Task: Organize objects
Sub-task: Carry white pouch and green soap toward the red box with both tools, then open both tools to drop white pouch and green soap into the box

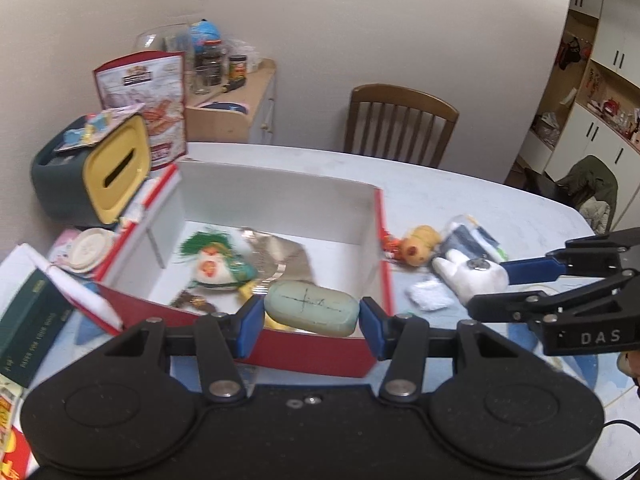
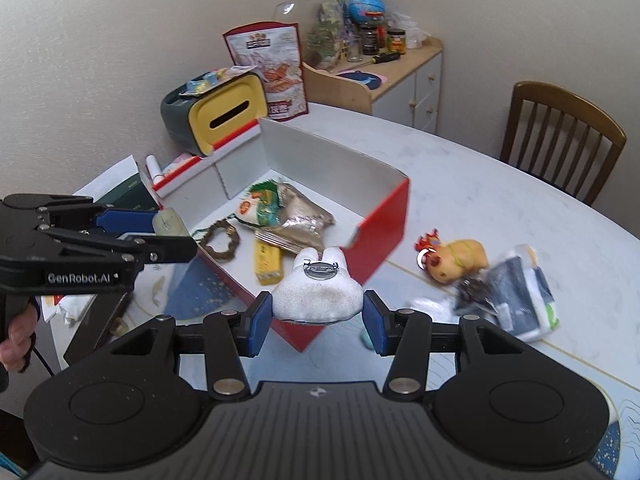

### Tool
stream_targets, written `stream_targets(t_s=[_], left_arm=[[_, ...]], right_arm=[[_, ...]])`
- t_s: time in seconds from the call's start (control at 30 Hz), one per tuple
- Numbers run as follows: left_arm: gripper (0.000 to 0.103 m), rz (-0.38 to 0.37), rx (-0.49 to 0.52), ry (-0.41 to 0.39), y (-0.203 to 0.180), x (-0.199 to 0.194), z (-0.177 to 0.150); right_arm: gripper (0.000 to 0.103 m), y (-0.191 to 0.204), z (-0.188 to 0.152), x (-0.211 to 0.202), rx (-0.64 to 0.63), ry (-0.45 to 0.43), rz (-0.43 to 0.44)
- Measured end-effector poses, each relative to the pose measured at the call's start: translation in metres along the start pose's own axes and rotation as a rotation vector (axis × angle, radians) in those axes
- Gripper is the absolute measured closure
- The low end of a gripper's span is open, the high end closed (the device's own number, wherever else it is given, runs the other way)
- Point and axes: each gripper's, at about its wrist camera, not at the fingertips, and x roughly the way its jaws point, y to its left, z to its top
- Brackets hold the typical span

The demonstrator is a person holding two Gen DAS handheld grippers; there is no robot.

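Note:
My left gripper (image 1: 311,320) is shut on a pale green oval bar (image 1: 310,308) with dark scratch lines, held over the near wall of the open red box (image 1: 320,350). My right gripper (image 2: 318,316) is shut on a white plush rabbit brooch (image 2: 316,294) with a metal pin on its back, hanging above the red box's (image 2: 384,220) near corner. Inside the box lie a green-haired toy (image 1: 208,264), a silver foil pouch (image 2: 304,212), a yellow packet (image 2: 268,264) and a brown ring (image 2: 222,242). A yellow plush toy (image 2: 456,264) lies on the table right of the box.
A dark and white packet (image 2: 516,296) lies beside the yellow toy. A grey and yellow tissue holder (image 1: 104,176) and a red-white bag (image 1: 148,100) stand behind the box. A green book (image 1: 28,320) lies left of it. A wooden chair (image 1: 400,120) stands at the table's far edge.

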Motion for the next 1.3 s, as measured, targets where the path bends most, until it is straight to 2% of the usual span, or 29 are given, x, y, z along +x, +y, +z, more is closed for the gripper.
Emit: stream_targets(t_s=[0.37,0.63,0.93,1.17,1.3], left_arm=[[0.053,0.031,0.003,0.043,0.055,0.007,0.011],[0.053,0.055,0.021,0.095,0.082,0.041,0.031],[0.053,0.084,0.078,0.221,0.094,0.101,0.042],[0.053,0.110,0.169,0.336,0.087,0.140,0.038],[0.053,0.109,0.178,0.405,0.088,0.156,0.035]], right_arm=[[0.055,0.036,0.030,0.037,-0.028,0.018,-0.021],[0.055,0.046,0.047,0.092,-0.043,0.085,-0.090],[0.055,0.047,0.053,0.154,-0.064,0.188,-0.170],[0.055,0.053,0.049,0.186,-0.114,0.265,-0.198],[0.055,0.054,0.048,0.197,-0.131,0.296,-0.193]])
